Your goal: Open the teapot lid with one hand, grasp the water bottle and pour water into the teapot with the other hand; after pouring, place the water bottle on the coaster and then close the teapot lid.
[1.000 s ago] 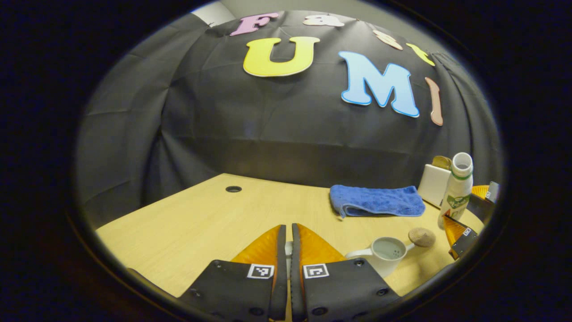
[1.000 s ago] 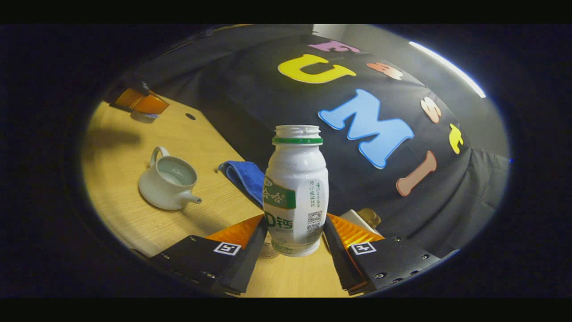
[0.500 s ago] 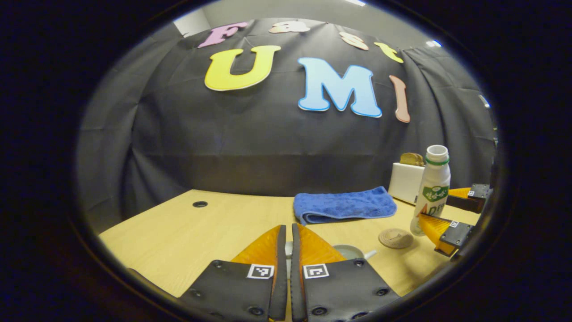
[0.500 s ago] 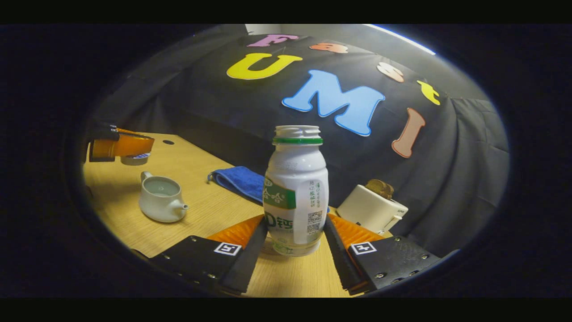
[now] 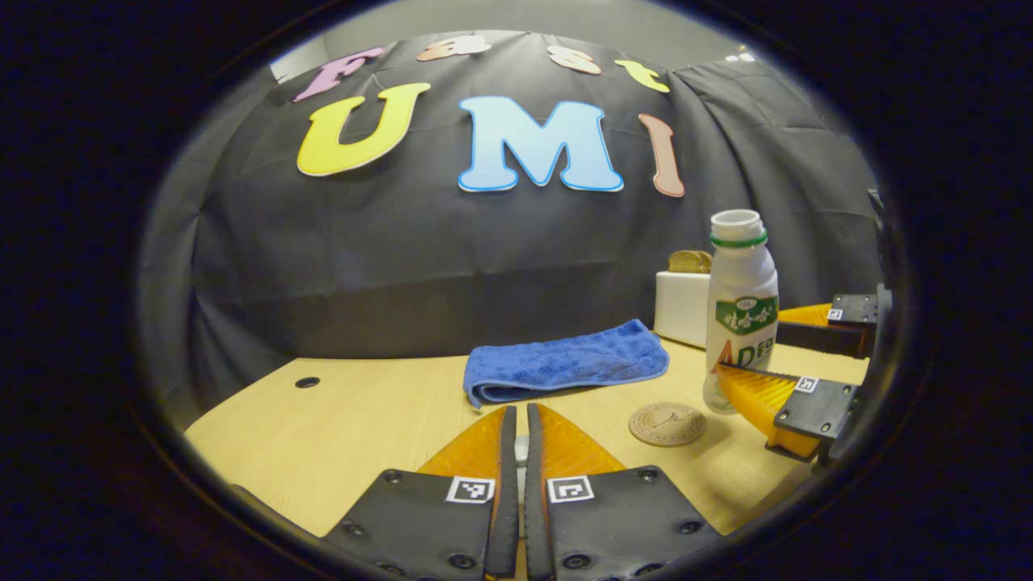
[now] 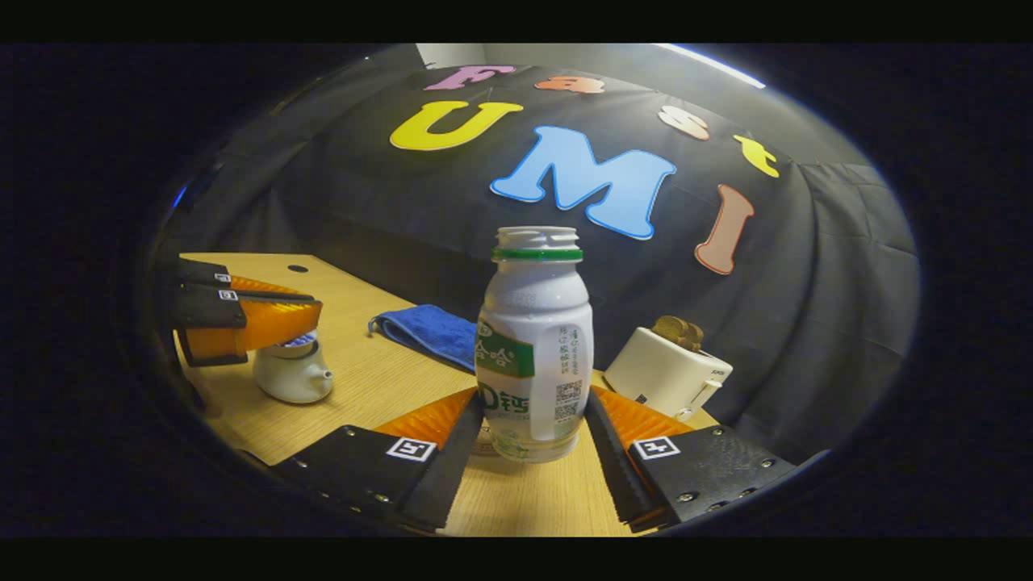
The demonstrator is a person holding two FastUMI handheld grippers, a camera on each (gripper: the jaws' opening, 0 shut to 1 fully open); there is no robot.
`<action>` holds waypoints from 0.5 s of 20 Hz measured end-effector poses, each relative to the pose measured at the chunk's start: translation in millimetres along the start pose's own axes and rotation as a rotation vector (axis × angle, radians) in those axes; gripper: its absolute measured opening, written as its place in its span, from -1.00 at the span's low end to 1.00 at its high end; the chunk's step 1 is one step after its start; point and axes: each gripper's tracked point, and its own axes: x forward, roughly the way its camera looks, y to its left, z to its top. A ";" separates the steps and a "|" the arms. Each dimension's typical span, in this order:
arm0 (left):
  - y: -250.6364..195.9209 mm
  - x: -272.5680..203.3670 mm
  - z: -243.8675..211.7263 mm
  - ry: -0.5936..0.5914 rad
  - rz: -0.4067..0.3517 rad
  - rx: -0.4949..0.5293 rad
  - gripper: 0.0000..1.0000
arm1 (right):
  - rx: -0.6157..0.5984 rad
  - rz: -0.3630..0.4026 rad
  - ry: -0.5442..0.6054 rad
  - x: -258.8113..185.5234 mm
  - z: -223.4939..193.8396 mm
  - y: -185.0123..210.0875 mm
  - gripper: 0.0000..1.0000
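Our right gripper (image 6: pixel 529 440) is clamped on the water bottle (image 6: pixel 534 347) — both fingers press its lower body, and it stands upright and uncapped. In the left gripper view the bottle sits just beside the round coaster (image 5: pixel 667 424), near the worktop's right edge, not over it. Whether its base touches the wood we cannot tell.

Our left gripper (image 5: pixel 517 452) has its fingers drawn together on something pale between them — we judge it the teapot lid (image 6: pixel 294 342), though little of it shows. In the right gripper view that gripper hangs directly above the white teapot (image 6: pixel 292 378), toward the worktop's left edge.

The risks, as we read them: the bottle could be set down half on the coaster's rim and tip, spilling from its open mouth. The lid could come down off-centre or tilted and catch the pot's rim, nudging the pot. A folded blue towel (image 5: pixel 565 365) and a white toaster (image 6: pixel 668 373) lie toward the back edge, well apart from both.
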 end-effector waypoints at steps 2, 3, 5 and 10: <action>0.2 0.8 0.5 -0.007 0.003 0.003 -0.72 | -0.004 0.000 -0.001 -2.1 1.2 -1.2 0.48; 1.3 1.3 1.1 -0.009 0.006 0.001 -0.72 | -0.002 0.001 -0.002 -2.0 1.8 -1.4 0.48; 4.7 2.3 1.4 -0.013 0.018 0.003 -0.79 | 0.003 0.003 -0.001 -2.3 1.2 -1.8 0.48; 8.8 6.4 -0.9 -0.011 0.031 0.008 -0.72 | 0.008 0.009 0.002 -3.7 2.0 -0.3 0.48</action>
